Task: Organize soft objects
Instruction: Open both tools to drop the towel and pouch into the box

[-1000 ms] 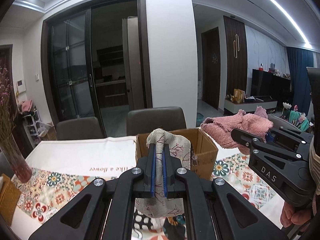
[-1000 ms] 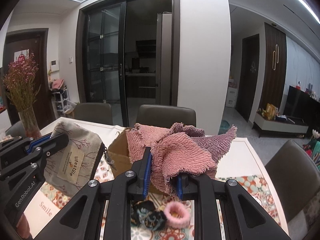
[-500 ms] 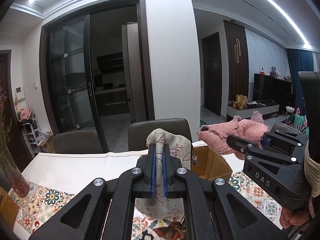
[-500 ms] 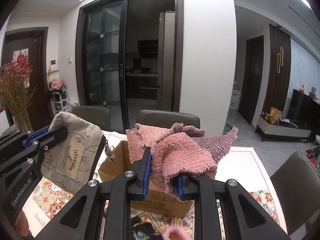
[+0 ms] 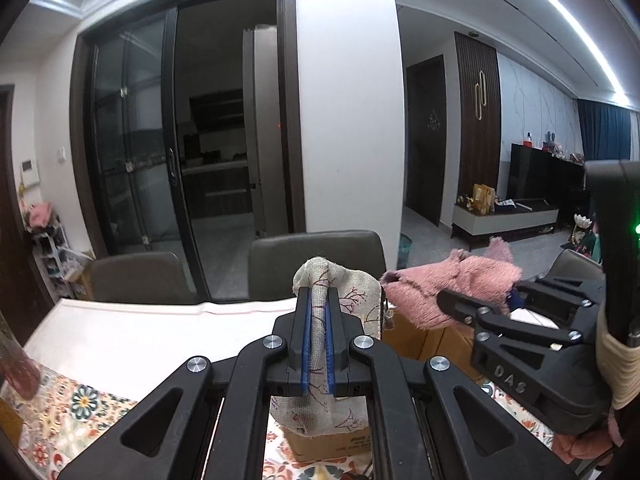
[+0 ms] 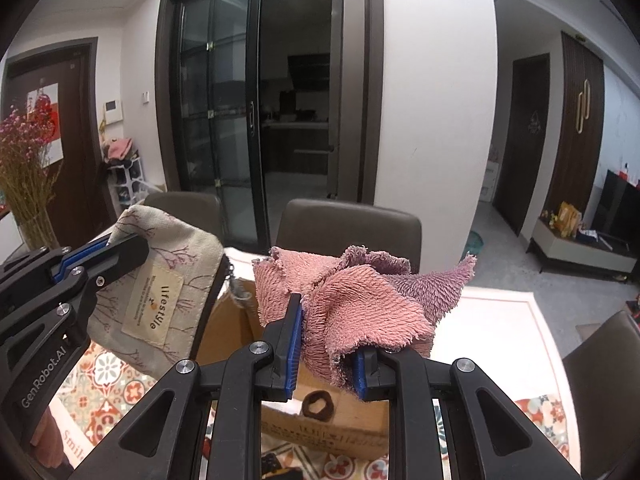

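A: What's closest in?

B: Two grippers, each carrying one soft thing. The left gripper has its fingers pressed onto a beige linen pouch, one pouch, printed with thin branch lines and bearing a sewn label that reads "lifestyle", seen from the right wrist view. It hangs in the air, folded over the fingertips.

A: And the right?

B: The right gripper pinches one pink fluffy cloth, crumpled and shaggy, with a paler mauve side showing. It too is held up off the tabletop.

A: What lies under them?

B: One open cardboard box, just below both loads. One dark brown hair tie lies inside it. The tabletop has a patterned floral cloth with a white middle.

A: Farther back?

B: Two grey chairs at the far edge, and one vase of dried pink flowers on the left.
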{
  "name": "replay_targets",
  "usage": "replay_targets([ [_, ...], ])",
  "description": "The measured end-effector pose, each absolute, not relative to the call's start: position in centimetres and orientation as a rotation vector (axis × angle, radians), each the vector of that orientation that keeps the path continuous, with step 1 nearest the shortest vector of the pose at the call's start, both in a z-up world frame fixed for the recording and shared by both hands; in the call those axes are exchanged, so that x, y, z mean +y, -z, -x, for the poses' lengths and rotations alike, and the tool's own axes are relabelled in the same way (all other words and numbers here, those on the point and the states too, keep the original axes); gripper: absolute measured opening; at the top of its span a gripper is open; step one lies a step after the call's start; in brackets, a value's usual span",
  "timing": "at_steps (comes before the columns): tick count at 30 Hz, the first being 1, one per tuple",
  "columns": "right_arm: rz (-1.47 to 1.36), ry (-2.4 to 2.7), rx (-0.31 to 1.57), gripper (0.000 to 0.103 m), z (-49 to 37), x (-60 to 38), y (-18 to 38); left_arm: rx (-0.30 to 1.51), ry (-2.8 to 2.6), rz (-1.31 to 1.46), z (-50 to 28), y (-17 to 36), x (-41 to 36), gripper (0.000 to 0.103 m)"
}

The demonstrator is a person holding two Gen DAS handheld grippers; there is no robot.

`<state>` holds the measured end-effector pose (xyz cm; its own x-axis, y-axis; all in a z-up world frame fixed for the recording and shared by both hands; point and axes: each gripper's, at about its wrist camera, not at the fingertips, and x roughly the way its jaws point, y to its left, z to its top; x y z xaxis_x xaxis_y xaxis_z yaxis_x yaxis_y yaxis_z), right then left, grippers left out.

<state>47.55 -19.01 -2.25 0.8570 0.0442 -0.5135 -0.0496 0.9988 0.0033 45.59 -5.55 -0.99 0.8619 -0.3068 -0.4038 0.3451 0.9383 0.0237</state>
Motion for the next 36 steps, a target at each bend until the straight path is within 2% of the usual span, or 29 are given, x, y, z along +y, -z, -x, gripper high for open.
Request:
replay_targets([
  [13,0.04,-0.08,0.722,0.022,-52.6,-19.9,6.3,0.589,0.388,-0.113,-52.1,4.9,-7.4,0.008],
  [18,0.045,-0.101,0.802,0.023,-54.1,-20.5,7.8,0.642,0.4,-0.15,-52.6,6.0,-8.1,0.011],
  [21,0.037,-0.114,0.845,0.029,-54.7,-20.7,8.3,0.653,0.401,-0.158,-52.4,6.2,-8.2,0.014],
  [25,0.026,-0.118,0.866,0.042,-55.2,-21.3,8.5,0.654,0.403,-0.164,-52.1,6.3,-8.3,0.021],
  [28,0.021,-0.12,0.862,0.052,-55.0,-21.3,8.3,0.642,0.396,-0.174,-51.6,6.0,-8.2,0.03],
  [36,0.01,-0.077,0.822,0.052,-53.6,-21.3,7.1,0.627,0.372,-0.187,-50.6,5.3,-7.7,0.032],
])
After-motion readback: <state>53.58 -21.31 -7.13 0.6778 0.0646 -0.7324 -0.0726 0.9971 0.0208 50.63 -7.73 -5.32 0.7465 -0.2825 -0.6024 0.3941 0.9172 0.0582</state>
